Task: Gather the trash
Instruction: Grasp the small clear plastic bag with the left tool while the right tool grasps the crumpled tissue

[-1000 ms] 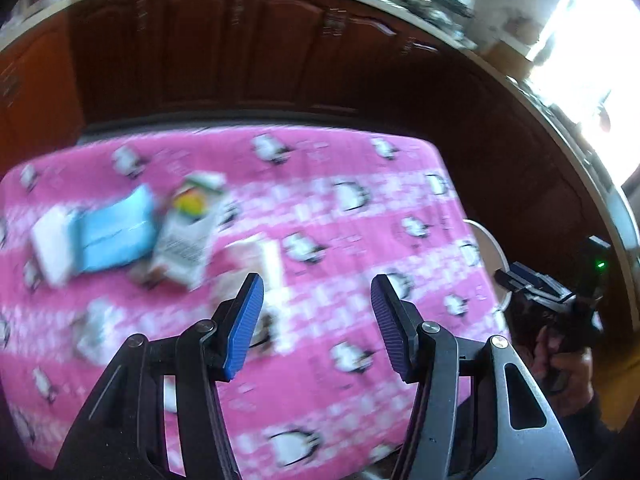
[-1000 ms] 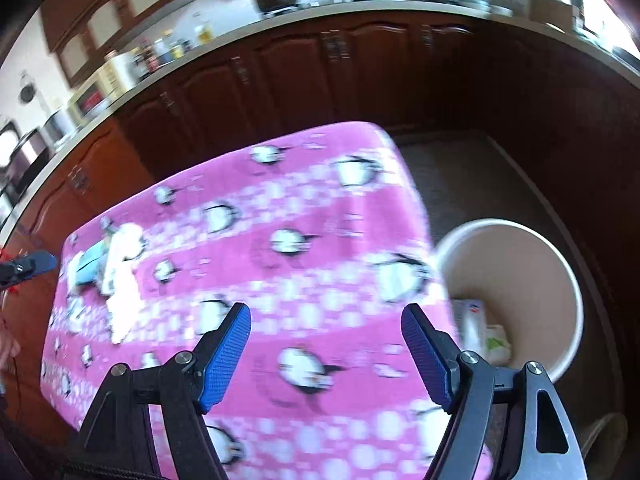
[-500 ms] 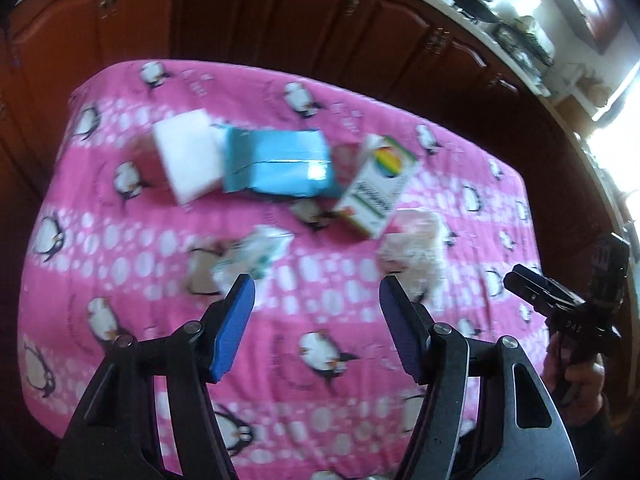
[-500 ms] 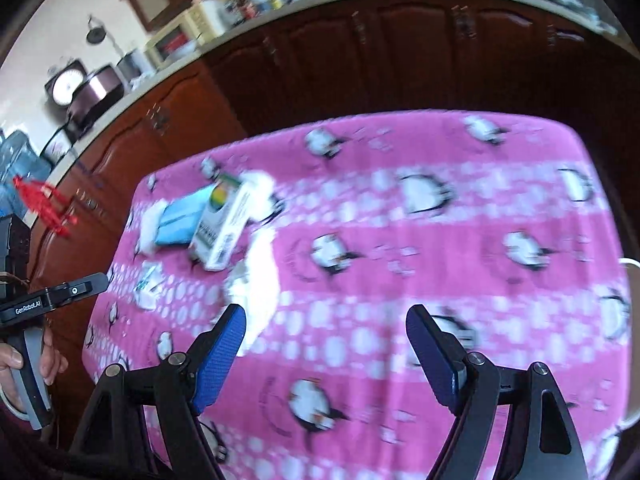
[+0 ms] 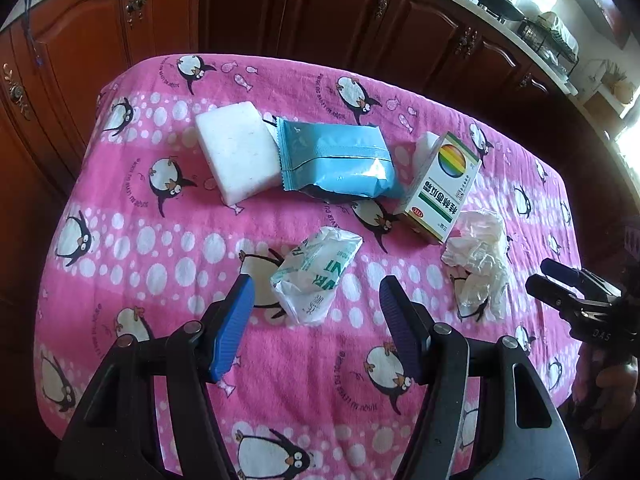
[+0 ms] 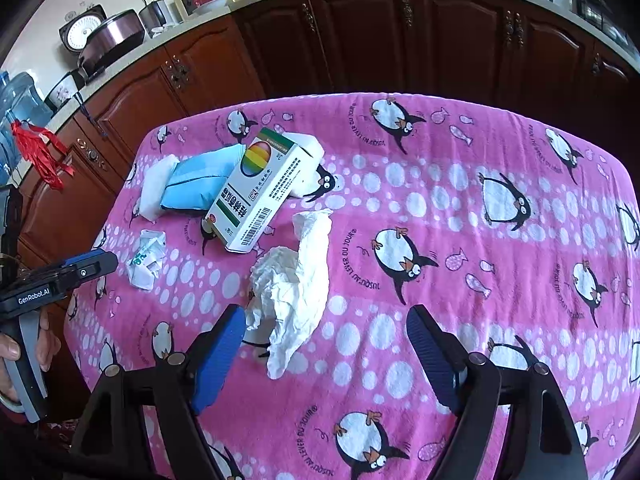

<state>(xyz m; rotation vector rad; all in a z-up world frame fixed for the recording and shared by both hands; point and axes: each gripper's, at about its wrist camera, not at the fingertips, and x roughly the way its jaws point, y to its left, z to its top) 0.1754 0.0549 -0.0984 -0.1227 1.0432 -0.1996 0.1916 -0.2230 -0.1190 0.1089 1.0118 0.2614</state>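
The biggest risk sits with the right gripper (image 6: 322,344): its fingers stand wide apart and empty above the crumpled white tissue (image 6: 296,280), which sprawls long and loose on the pink penguin cloth (image 6: 460,184), so a close here may catch only one fold and let the rest trail, or pinch the soft cloth along with it and drag everything on the table. The left gripper (image 5: 316,310) faces a like hazard: its jaws have just been opening and now hang parted with nothing between the pads, lined up on the small crumpled green-printed wrapper (image 5: 316,276); that wrapper is thin and springy, and I judge it could skid out from between the pads if they come down off-centre. Both hands work the same patch of table, with the tissue and wrapper near each other, so the two tools may knock together. Behind the targets, the medicine box (image 5: 444,188) lies tilted against the blue wipes packet (image 5: 336,160), which overlaps the white foam block (image 5: 236,156); a careless sweep could topple that leaning stack. No bin shows in either view, so where the trash must go cannot be told, though it probably lies off the table's edge.
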